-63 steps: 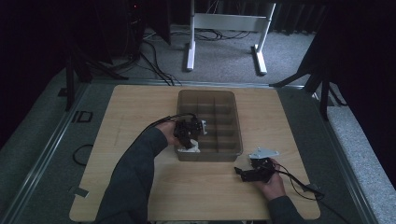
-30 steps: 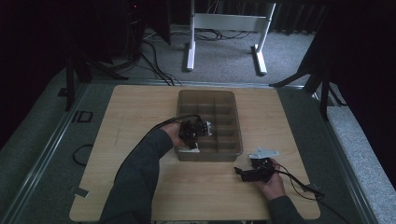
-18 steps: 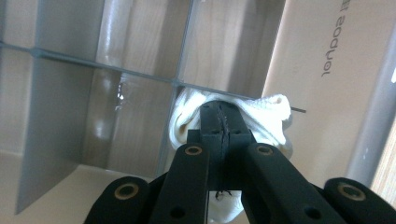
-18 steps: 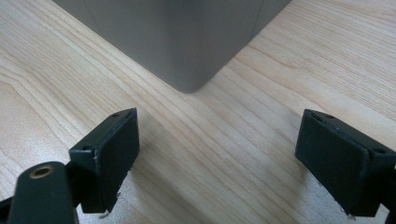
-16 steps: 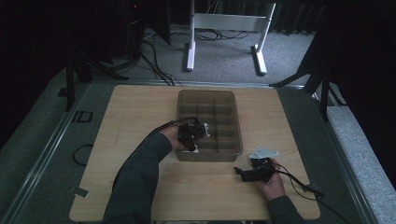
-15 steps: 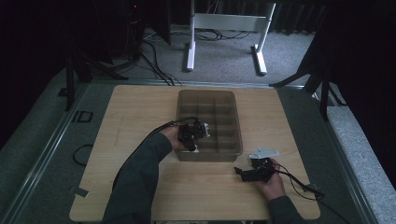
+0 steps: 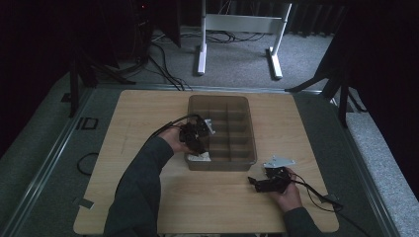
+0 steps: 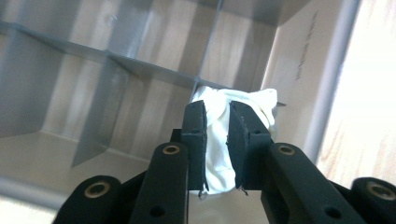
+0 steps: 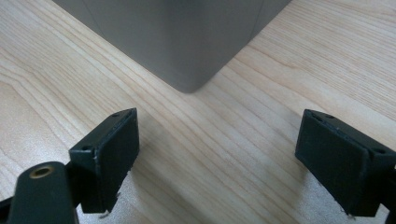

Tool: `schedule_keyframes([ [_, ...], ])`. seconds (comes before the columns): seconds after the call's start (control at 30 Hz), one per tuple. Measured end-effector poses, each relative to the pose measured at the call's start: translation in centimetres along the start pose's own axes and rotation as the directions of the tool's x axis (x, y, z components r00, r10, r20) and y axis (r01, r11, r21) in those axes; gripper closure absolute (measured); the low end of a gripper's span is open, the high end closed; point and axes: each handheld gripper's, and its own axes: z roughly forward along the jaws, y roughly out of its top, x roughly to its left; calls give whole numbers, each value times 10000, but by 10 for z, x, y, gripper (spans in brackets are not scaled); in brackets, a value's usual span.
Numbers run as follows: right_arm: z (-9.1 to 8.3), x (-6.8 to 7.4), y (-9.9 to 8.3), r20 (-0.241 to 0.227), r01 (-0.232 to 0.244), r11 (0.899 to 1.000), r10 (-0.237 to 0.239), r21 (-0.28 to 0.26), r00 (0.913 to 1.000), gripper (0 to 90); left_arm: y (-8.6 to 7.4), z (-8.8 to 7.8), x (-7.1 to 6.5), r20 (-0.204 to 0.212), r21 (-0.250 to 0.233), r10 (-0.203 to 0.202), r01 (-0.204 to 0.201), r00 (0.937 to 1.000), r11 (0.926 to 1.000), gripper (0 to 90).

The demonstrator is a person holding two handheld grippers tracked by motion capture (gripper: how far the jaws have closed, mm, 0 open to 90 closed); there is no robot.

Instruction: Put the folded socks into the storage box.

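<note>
Left gripper (image 8: 215,140) releasing white cloth (image 8: 243,100) into divided bin (image 7: 247,128).

Its jaws have just been opening and stand narrow, the bundled cloth between them in the bin's near-left corner compartment; placement looks nearly done, withdrawal next. Right gripper (image 9: 217,163), jaws wide and empty, rests on the table (image 7: 148,108) by the bin's near-right corner.

Divided tray (image 7: 249,129) at the middle of the bench (image 7: 148,108), toward its far edge. Cloth (image 8: 224,135) in the tray's near-left compartment, against the corner, between the left gripper (image 8: 217,140) fingers (image 8: 195,135). Right gripper (image 9: 217,163) on the bench just off the tray's near-right corner.
</note>
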Motion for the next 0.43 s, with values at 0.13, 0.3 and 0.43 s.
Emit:
schedule_keyframes([
  [0.13,0,0,0,0,2,10000,-2,0,10000,132,-6,-13,4,-474,-546,-304,278,9984,9981,727],
  [0.3,0,0,0,3,3,10000,-3,1,10000,132,-12,-25,7,-1281,-1197,-806,653,9885,9907,666],
  [0.43,0,0,0,1,2,10000,-2,-1,10000,132,-15,-29,6,-1889,-1398,-1029,770,9766,9872,621],
])
